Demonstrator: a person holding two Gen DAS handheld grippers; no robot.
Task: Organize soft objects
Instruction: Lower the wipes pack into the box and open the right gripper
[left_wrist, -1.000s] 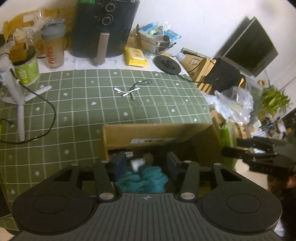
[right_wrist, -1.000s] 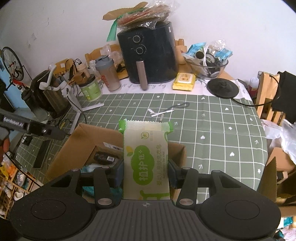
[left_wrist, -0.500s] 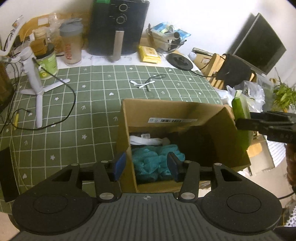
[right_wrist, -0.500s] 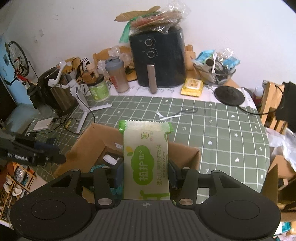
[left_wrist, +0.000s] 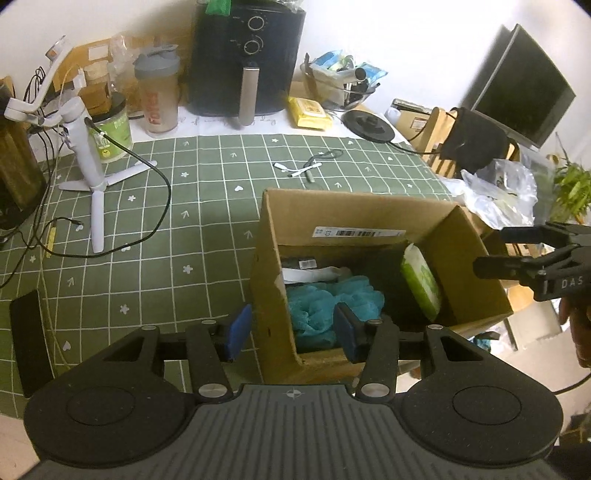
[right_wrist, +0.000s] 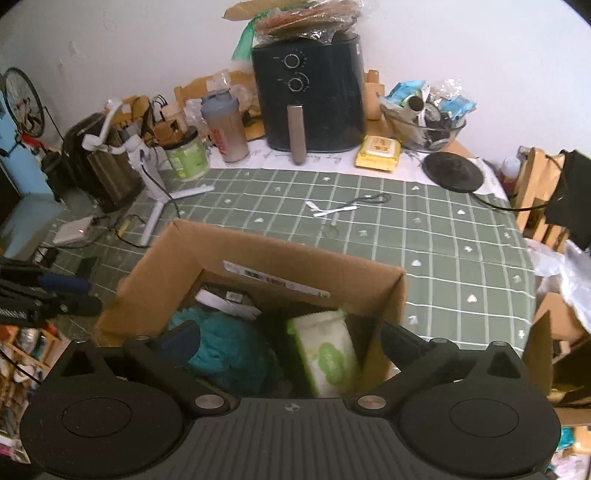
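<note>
An open cardboard box stands on the green checked tablecloth. Inside lie a teal fluffy bundle and a green-and-white wipes pack, which leans on the right wall. My right gripper hovers over the box with its jaws opening wide, and the pack lies loose below them. It also shows at the right edge of the left wrist view. My left gripper is open, its blue pads straddling the box's near left corner without pressing it.
A black air fryer, a shaker bottle, a glass bowl and a yellow pack line the back. A white tripod with its cable stands left, small cables lie behind the box, and a black phone lies near left.
The right gripper's jaws have spread and let go of the wipes pack, which dropped into the box. The left gripper pulled back out of the box toward its near left corner.
</note>
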